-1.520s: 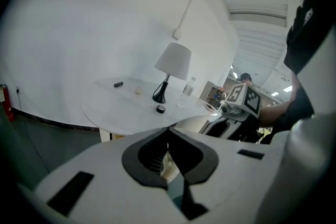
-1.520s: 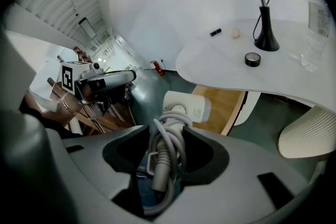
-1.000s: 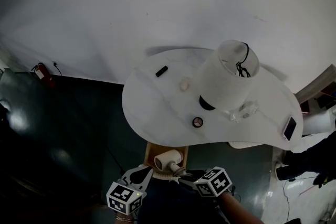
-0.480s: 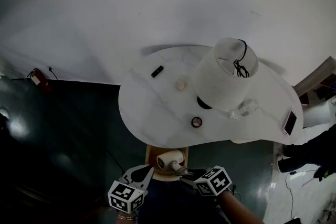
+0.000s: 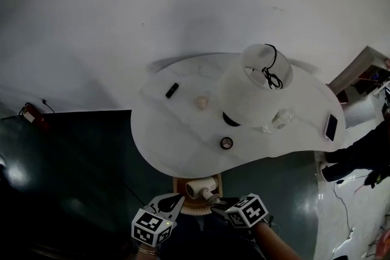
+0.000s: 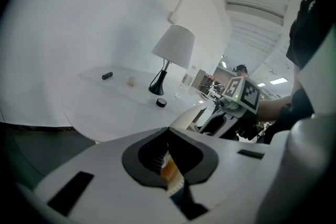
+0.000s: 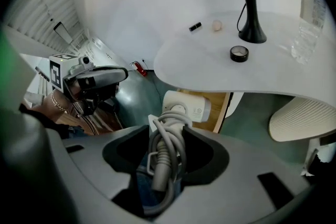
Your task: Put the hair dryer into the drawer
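The white hair dryer [image 5: 200, 187] hangs over the open wooden drawer [image 5: 179, 182] just below the front edge of the white table [image 5: 177, 137]. My right gripper [image 5: 218, 204] is shut on the dryer's handle, which has the grey cord wound round it. In the right gripper view the dryer's body [image 7: 188, 107] points away over the drawer's wooden side [image 7: 223, 107], and the corded handle [image 7: 167, 150] sits between the jaws. My left gripper [image 5: 175, 200] is beside the drawer's left, jaw tips together [image 6: 168, 130], holding nothing that I can make out.
On the table stand a white lamp [image 5: 251, 91], a clear bottle [image 5: 281, 118], a small round black tin [image 5: 226, 142], a black stick [image 5: 172, 90], a small pale ball [image 5: 201, 102] and a phone [image 5: 331, 126]. A pale ribbed chair seat [image 7: 303, 118] sits right of the drawer. Dark floor lies left.
The head view has swung, so the table sits lower and further left. The left gripper has edged right towards the drawer. The right gripper still holds the dryer over the drawer.
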A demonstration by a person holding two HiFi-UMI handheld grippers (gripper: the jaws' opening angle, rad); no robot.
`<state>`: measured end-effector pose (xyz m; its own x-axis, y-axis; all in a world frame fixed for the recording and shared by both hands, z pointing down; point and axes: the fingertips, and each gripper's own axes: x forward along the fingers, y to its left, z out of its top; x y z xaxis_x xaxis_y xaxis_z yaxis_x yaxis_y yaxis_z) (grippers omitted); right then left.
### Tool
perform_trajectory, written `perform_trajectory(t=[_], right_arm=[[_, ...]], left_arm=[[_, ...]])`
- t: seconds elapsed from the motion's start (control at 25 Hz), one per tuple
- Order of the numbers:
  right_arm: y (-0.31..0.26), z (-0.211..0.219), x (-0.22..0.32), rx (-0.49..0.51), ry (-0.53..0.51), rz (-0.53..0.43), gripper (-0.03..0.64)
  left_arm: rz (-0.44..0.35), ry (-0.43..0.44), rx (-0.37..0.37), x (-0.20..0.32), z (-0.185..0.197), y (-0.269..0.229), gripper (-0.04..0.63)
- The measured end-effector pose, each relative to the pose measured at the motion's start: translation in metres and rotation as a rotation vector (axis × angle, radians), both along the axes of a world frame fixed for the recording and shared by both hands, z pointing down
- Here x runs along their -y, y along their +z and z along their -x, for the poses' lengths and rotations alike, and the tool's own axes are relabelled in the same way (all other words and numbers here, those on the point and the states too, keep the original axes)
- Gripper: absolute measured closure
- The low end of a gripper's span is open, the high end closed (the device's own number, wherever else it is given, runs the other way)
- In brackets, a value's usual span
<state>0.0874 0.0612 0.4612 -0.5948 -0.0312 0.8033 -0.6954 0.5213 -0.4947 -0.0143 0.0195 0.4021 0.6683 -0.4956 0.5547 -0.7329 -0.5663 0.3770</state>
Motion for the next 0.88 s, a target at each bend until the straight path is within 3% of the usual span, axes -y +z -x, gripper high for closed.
perform_trajectory(t=[0.4,0.88], right_arm=[[0.011,0.021,-0.002,-0.052,0.096,0.010,0.400],[0.042,0.040,-0.013,-0.107,0.155,0.018,0.402]], left_arm=[[0.022,0.121,-0.002,0.008,0.020,0.014,0.575],[0.047,0.197,0.006,-0.007,0.040,0.051,0.577]])
